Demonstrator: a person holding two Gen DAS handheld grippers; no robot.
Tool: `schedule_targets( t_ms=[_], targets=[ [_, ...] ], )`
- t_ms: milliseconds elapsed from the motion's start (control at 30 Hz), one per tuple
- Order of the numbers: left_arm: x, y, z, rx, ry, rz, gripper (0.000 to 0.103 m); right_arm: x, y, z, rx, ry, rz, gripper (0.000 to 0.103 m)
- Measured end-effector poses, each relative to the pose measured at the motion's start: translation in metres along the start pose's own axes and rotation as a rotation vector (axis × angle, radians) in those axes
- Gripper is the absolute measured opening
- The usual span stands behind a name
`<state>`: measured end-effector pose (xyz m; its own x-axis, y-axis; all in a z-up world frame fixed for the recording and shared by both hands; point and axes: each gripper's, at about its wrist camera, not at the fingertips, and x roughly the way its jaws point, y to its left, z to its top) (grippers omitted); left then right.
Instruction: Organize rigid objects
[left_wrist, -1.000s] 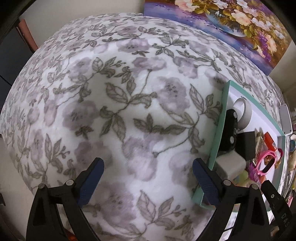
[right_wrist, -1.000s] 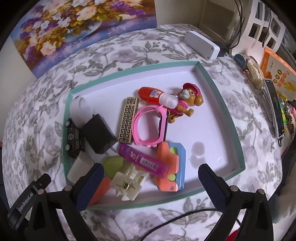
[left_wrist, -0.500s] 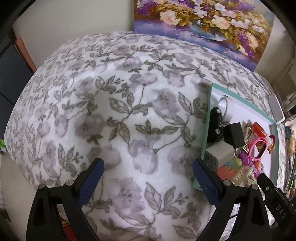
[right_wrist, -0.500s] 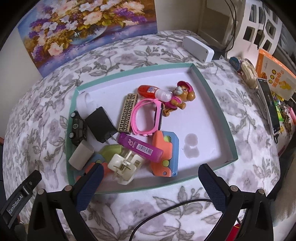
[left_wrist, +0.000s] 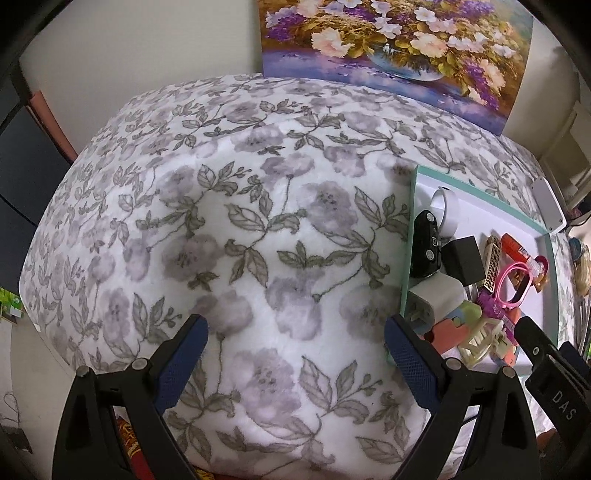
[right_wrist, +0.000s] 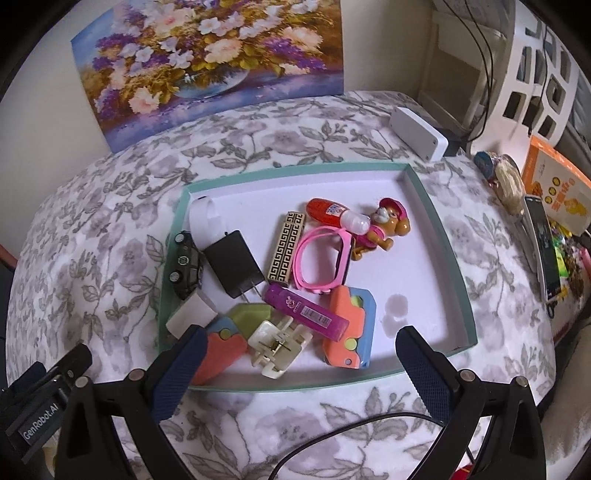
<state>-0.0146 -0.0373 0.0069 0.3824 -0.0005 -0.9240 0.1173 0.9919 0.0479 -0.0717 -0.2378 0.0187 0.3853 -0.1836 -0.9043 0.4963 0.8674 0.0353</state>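
A shallow teal-rimmed tray (right_wrist: 436, 221) lies on the floral cloth and holds several small items: a black toy car (right_wrist: 185, 258), black charger (right_wrist: 233, 263), gold patterned bar (right_wrist: 286, 246), pink watch band (right_wrist: 325, 256), dog figure (right_wrist: 384, 227), red bottle (right_wrist: 330, 211), purple tube (right_wrist: 306, 313), cream hair clip (right_wrist: 277, 345) and orange-blue puzzle pieces (right_wrist: 349, 325). My right gripper (right_wrist: 299, 365) hangs open over the tray's near rim, holding nothing. My left gripper (left_wrist: 295, 354) stands open above bare cloth, left of the tray (left_wrist: 408, 258).
A flower painting (right_wrist: 207, 62) leans on the back wall. A white box (right_wrist: 419, 133) sits behind the tray. Books, a phone (right_wrist: 541, 240) and clutter line the right edge. A black cable (right_wrist: 332, 432) crosses the cloth in front of the tray. A white shelf stands at the far right.
Both grippers have drawn back and up from the table, so the tray and cloth look smaller and farther. Nothing in the tray has moved; both stay open.
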Motion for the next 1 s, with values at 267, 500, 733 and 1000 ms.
schedule_targets(
  t_ms=[267, 500, 733, 1000],
  targets=[
    [0.003, 0.005, 0.002, -0.019, 0.015, -0.006, 0.096, 0.001, 0.001, 0.001, -0.018, -0.002, -0.009, 0.103],
    [0.008, 0.008, 0.002, -0.032, 0.033, -0.013, 0.096, 0.003, 0.003, 0.001, -0.027, 0.005, -0.020, 0.103],
    [0.009, 0.008, 0.002, -0.032, 0.037, -0.008, 0.096, 0.004, 0.003, 0.001, -0.036, 0.004, -0.026, 0.103],
    [0.010, 0.009, 0.002, -0.034, 0.041, -0.001, 0.096, 0.004, 0.003, 0.002, -0.036, 0.005, -0.026, 0.103]
  ],
)
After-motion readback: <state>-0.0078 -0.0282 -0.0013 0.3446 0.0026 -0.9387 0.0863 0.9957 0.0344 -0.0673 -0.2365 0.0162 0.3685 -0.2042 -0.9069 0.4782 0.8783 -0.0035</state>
